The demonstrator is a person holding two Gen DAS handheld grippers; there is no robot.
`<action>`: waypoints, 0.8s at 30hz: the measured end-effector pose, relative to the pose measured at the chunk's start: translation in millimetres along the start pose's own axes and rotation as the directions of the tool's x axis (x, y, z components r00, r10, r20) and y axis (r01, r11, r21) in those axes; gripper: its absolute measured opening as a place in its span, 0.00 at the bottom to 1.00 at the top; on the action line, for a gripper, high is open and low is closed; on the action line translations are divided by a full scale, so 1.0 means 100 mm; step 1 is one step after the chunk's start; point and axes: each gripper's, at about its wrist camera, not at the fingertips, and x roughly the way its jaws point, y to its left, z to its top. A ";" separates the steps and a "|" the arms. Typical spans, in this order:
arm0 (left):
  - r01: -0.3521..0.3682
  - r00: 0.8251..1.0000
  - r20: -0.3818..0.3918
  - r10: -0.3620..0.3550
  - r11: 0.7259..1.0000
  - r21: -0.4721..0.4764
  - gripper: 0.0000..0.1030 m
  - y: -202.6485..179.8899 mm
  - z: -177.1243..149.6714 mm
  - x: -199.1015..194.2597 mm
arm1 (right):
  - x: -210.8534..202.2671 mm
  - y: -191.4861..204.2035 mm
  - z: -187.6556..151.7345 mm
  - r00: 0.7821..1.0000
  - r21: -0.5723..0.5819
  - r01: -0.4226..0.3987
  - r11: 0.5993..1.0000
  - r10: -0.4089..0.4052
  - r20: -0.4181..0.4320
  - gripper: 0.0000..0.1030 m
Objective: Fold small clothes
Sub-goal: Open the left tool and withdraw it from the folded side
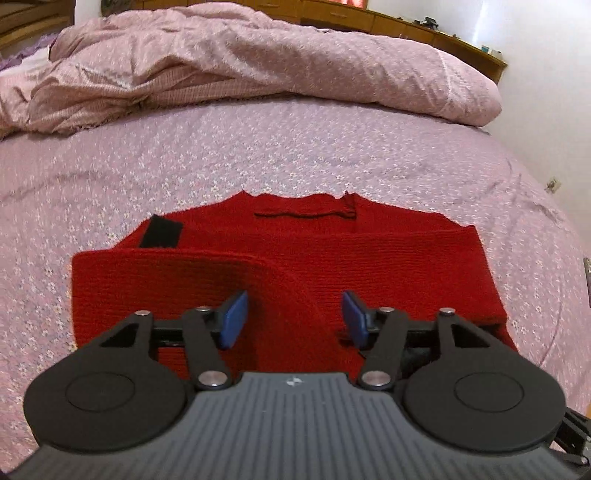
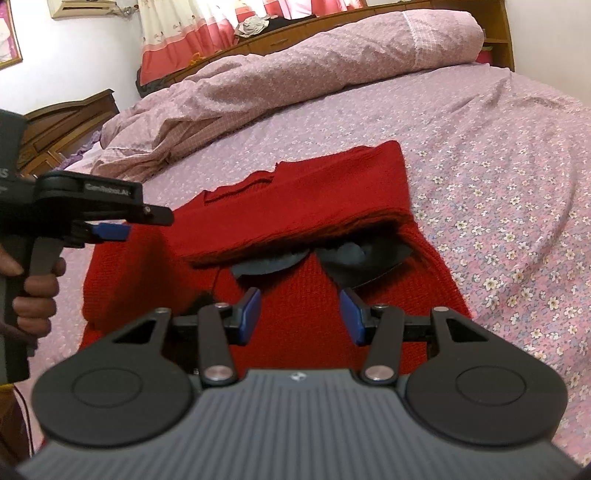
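A red knit sweater (image 1: 332, 251) lies flat on the bed, its neckline on the far side and a black patch (image 1: 160, 232) near its left shoulder. One side lies folded over the body (image 1: 166, 280). My left gripper (image 1: 295, 319) hovers open over the sweater's near part, with only knit below its blue pads. In the right wrist view the sweater (image 2: 303, 206) has a thick folded flap, with dark grey patches (image 2: 354, 258) showing under it. My right gripper (image 2: 301, 315) is open just above the red knit. The left gripper (image 2: 125, 229), held by a hand (image 2: 33, 295), reaches in from the left.
The floral lilac bedsheet (image 1: 295, 147) spreads around the sweater. A crumpled pink duvet (image 1: 258, 62) is heaped along the far side, in front of a wooden headboard (image 1: 406, 26). Curtains (image 2: 177, 33) hang behind the bed in the right wrist view.
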 end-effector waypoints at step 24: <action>-0.301 0.954 -0.001 0.301 0.953 -0.033 0.68 0.96 -0.68 -0.51 | 0.22 0.00 -0.04 0.981 0.235 -0.115 0.965 0.147 -0.123 0.50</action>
